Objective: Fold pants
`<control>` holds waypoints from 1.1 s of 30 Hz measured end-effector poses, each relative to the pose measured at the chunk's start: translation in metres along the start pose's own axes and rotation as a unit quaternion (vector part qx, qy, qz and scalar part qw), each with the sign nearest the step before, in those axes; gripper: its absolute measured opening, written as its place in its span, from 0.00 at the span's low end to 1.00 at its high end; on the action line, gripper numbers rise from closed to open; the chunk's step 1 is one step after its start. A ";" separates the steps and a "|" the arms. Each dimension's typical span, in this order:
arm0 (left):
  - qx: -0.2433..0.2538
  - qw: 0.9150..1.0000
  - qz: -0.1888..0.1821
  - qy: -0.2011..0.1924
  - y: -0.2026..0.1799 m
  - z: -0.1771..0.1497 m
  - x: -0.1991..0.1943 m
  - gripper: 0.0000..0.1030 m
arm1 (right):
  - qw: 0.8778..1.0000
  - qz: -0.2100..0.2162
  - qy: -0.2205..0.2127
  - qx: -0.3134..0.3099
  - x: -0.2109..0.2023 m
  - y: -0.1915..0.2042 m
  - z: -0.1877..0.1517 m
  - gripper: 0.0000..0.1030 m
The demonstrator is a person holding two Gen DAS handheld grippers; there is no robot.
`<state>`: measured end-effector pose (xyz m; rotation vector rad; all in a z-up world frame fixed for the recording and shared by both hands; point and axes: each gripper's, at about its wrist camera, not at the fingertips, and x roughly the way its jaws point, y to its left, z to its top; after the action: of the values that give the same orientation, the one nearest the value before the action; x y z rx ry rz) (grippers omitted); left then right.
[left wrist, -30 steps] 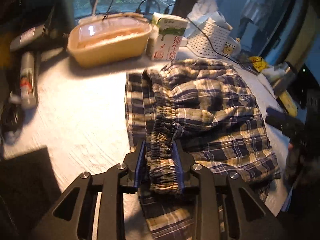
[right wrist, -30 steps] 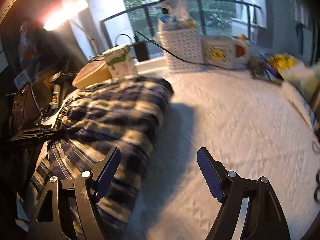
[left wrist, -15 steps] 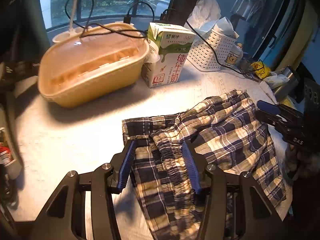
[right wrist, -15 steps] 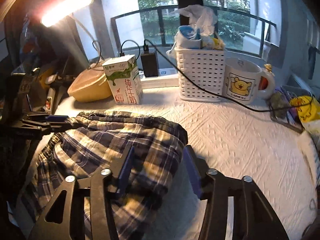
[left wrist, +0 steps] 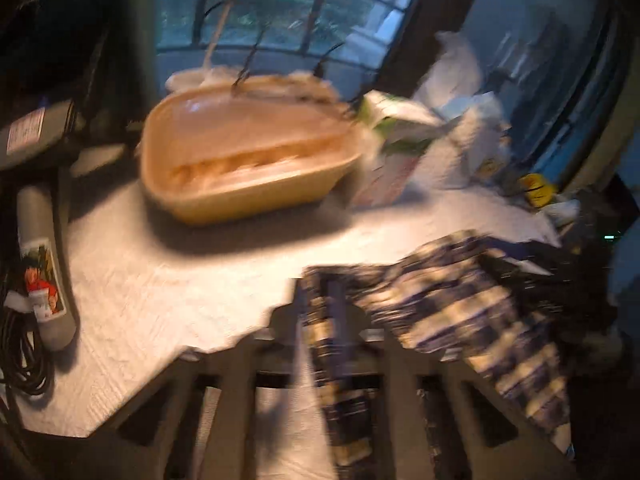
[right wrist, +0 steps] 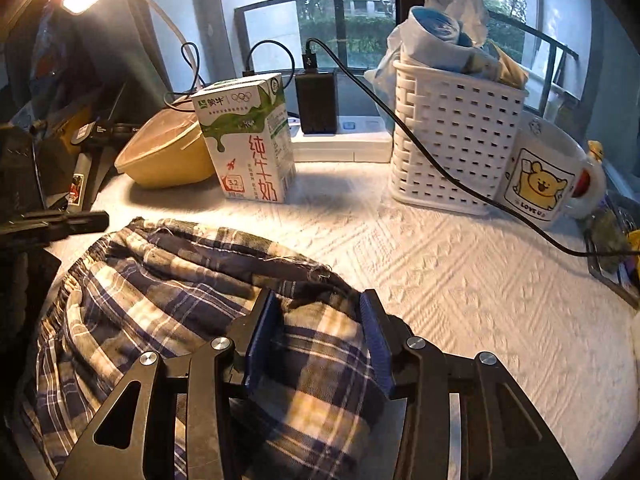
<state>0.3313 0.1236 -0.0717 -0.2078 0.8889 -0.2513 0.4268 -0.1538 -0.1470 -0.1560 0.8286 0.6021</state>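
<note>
The blue, white and tan plaid pants [right wrist: 168,304] lie bunched on the white textured tabletop [right wrist: 460,280]. My right gripper [right wrist: 318,340] sits low over their right part, its blue-padded jaws a hand-width apart with a fold of cloth between them. In the left wrist view the picture is badly blurred: my left gripper [left wrist: 340,320] is at the left edge of the pants [left wrist: 460,320] with plaid cloth running between its fingers. The left gripper [right wrist: 76,222] also shows at the far left of the right wrist view.
A tan lidded container [left wrist: 244,160], a milk carton [right wrist: 248,140], a black charger [right wrist: 318,100] with cables, a white basket [right wrist: 452,140] and a bear mug [right wrist: 548,176] stand along the back. A grey tube [left wrist: 42,272] and black cords lie left.
My right gripper came down onto the pants and narrowed around a fold. My left gripper opened off the waistband half a second ago and is now moving fast, blurring its view.
</note>
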 end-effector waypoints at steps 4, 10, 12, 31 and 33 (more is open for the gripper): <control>0.039 0.998 -0.032 -0.032 -0.029 -0.002 -0.003 0.69 | 1.000 -0.001 0.006 0.005 0.002 -0.001 0.000 0.44; 0.082 0.993 0.046 0.066 -0.034 -0.014 0.047 0.69 | 0.999 0.017 -0.036 0.001 -0.044 0.008 0.000 0.45; 0.061 0.996 0.028 0.059 -0.023 -0.016 0.049 0.69 | 0.998 0.047 -0.028 -0.020 -0.053 0.024 -0.011 0.45; 0.046 0.995 0.087 0.018 -0.017 -0.017 0.000 0.71 | 0.991 0.050 0.047 -0.117 -0.088 0.044 -0.121 0.57; 0.052 0.995 0.083 -0.013 -0.032 -0.018 -0.020 0.71 | 0.993 0.038 0.048 -0.103 -0.098 0.036 -0.125 0.65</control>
<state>0.3014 0.0981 -0.0593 -0.0402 0.8603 -0.1400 0.2745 -0.2119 -0.1560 -0.3457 0.8680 0.7559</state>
